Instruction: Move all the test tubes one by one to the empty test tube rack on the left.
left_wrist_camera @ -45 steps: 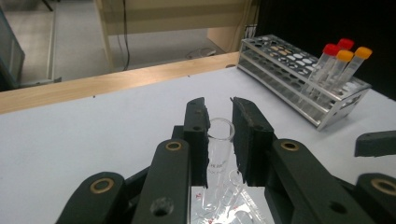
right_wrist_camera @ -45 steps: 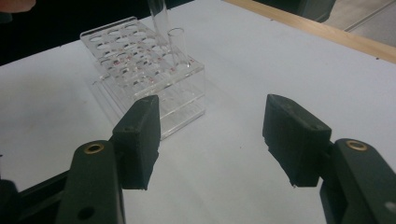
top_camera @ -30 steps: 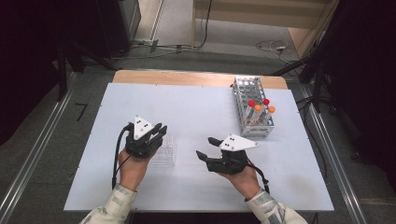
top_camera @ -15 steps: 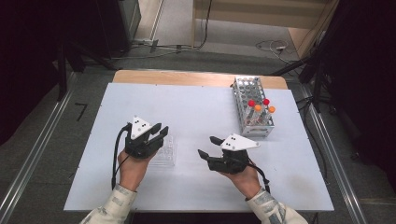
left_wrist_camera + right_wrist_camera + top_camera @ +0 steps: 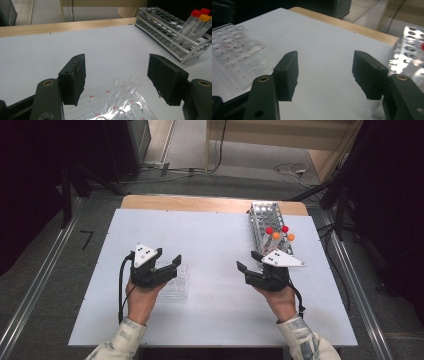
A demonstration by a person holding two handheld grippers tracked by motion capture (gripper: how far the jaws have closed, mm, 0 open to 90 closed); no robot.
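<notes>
White tabletop point(image 5: 210, 250) is taking up the middle of the high view, with a strip of wooden edge along its far side and grey floor and dark equipment lying around it. Toward the lower left of that frame, the left gripper point(image 5: 167, 267) is hovering over a clear well plate point(image 5: 177, 287), which is lying flat on the table just under and beside the jaws. Its jaws have just been opening and are now standing apart, with nothing pressed between the pads. In the left gripper view, the clear well plate point(image 5: 115, 102) is sitting at the bottom centre of the frame, below the gap between the two black jaws, showing round wells and small red labels.

Toward the lower right of the high view, the right gripper point(image 5: 250, 262) is hanging above bare table, well apart from the plate, with its jaws standing wide and holding nothing. In the right gripper view the plate point(image 5: 234, 47) is appearing blurred at the left edge.

At the upper right of the high view, a metal tube rack point(image 5: 270, 227) is standing on the table, carrying four capped tubes point(image 5: 279, 234) with red and orange caps near its closer end. The right gripper's grey plate is sitting just in front of that rack.
</notes>
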